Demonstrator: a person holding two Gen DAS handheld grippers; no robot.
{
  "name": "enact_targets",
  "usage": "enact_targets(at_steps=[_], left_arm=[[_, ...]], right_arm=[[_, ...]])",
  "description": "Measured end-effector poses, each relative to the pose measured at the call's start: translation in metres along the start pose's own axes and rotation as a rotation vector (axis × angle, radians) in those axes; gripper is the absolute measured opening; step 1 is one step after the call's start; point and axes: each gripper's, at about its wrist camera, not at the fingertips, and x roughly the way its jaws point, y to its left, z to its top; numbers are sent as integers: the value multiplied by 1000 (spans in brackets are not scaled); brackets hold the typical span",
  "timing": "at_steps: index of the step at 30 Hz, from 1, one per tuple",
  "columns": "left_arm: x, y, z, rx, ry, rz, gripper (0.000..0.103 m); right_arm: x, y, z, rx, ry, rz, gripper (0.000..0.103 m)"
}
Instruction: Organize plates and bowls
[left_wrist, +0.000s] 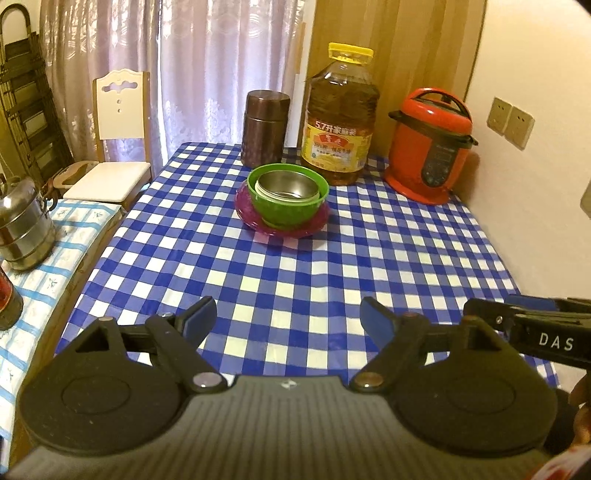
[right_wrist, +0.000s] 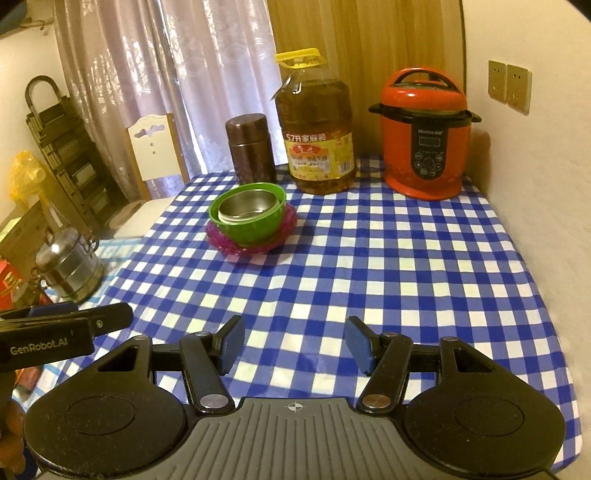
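Observation:
A steel bowl sits inside a green bowl, which stands on a magenta plate at the far middle of the checked table. The same stack shows in the right wrist view: steel bowl, green bowl, plate. My left gripper is open and empty, held over the near edge of the table, well short of the stack. My right gripper is open and empty, also near the front edge. Each gripper shows at the side of the other's view.
A brown canister, a large oil bottle and a red pressure cooker stand along the table's far edge. A wall runs along the right. A steel tiffin stands on a lower surface to the left, with a white chair behind.

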Motion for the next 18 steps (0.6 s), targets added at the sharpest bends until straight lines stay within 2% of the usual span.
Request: enact_targets(at_steps=[4,18], left_arm=[[-7,-10,-8,30,-2,7,84],[-11,-22,-20,37,15,-3,84]], right_arm=[[-8,1,-6,-1,3,6,60],[-21,-5,-19,-25,-10,-29,60]])
